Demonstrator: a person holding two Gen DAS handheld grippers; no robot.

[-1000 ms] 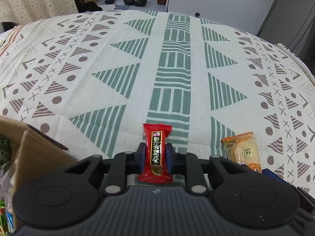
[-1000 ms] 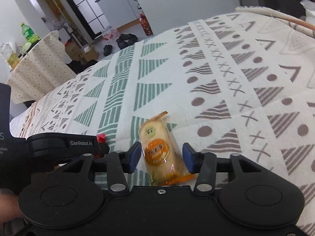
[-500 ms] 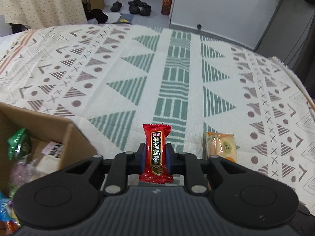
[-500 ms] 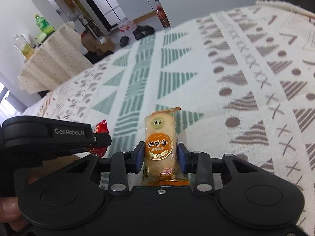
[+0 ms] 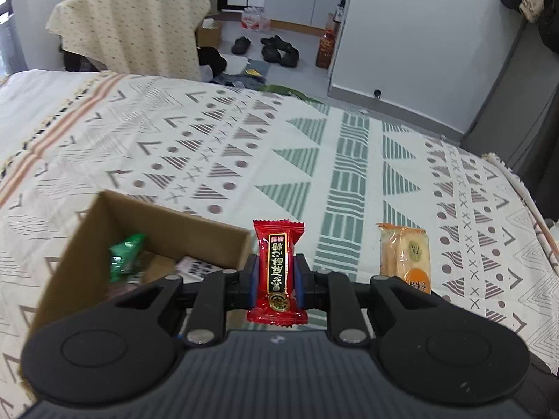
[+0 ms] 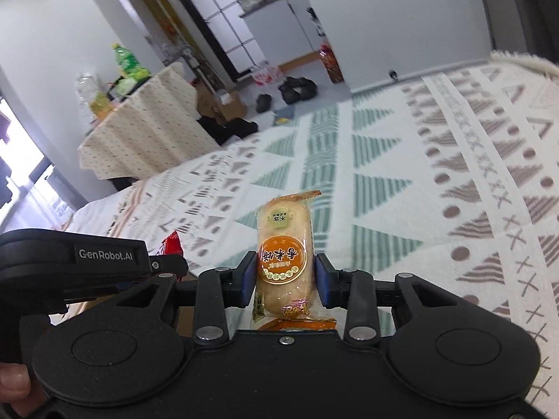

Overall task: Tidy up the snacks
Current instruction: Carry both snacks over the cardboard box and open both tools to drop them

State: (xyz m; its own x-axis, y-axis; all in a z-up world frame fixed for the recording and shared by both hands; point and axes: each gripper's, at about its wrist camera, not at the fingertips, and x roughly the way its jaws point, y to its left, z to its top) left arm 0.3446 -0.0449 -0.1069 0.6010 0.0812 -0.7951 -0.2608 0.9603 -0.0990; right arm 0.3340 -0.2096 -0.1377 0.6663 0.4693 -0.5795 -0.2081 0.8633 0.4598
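Now, with your left gripper [image 5: 276, 276] clamping the red candy [image 5: 277, 272] and your right gripper [image 6: 283, 277] pinching the rice cracker [image 6: 284, 258], carry both toward ten o'clock over the cardboard box [image 5: 174, 230] before letting go.

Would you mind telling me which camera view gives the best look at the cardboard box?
The left wrist view: the cardboard box shows its open top, inner walls and snacks inside, including a green packet. In the right wrist view only a small brown sliver shows behind the left gripper, too little to identify.
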